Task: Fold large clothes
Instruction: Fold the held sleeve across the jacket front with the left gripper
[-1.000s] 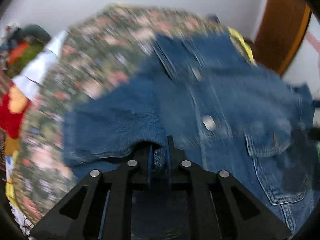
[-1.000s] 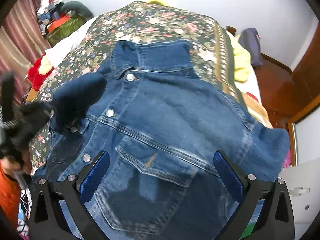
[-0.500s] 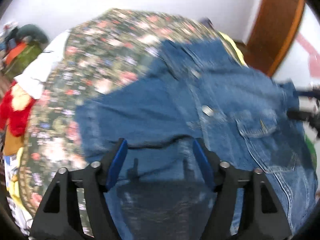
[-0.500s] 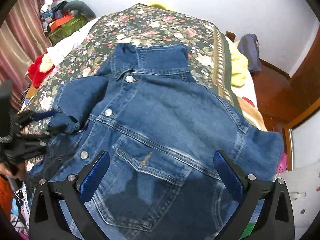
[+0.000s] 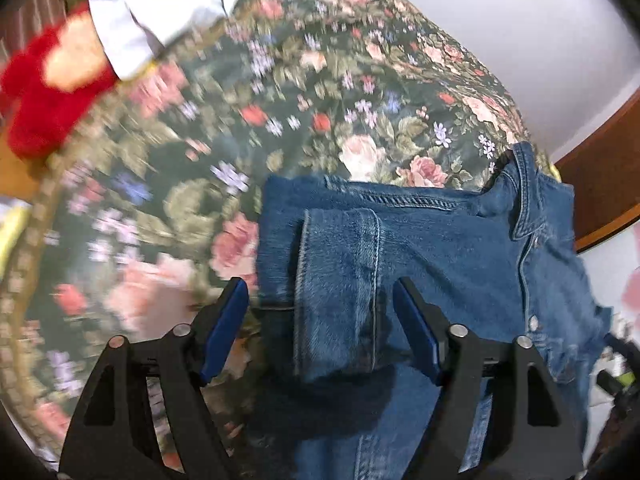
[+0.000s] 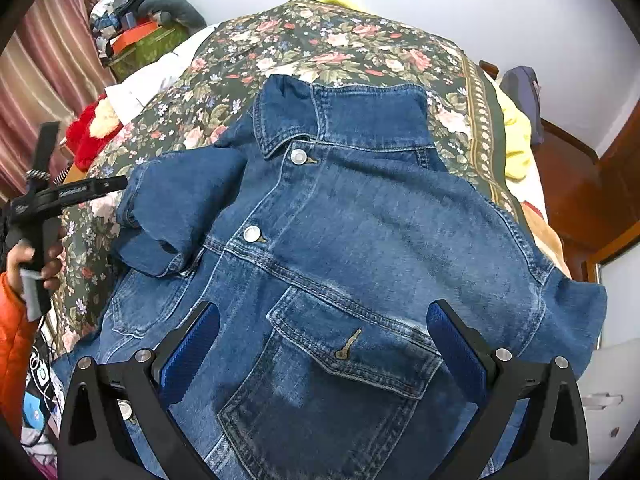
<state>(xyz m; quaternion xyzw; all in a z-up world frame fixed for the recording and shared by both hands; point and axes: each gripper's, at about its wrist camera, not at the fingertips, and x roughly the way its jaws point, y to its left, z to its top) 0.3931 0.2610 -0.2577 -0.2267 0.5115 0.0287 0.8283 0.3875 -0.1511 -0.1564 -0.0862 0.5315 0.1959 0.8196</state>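
Releasing a folded sleeve: the left gripper (image 5: pixel 320 332) now stands open over a denim jacket (image 6: pixel 360 248) on a bed.

Lower centre of the left wrist view, the blue-padded jaws, pinched shut on denim a second ago, are spread apart with nothing pressed between them; the sleeve cuff (image 5: pixel 336 288) lies freed below, turned inward across the jacket's front. Lower centre of the right wrist view, the right gripper (image 6: pixel 324 348) hangs wide open, empty, over the chest pocket (image 6: pixel 344 364). Beyond, the jacket lies face up, collar at upper centre, on the floral bedspread (image 6: pixel 360 44). The first sleeve fold looks done; the other sleeve remains.
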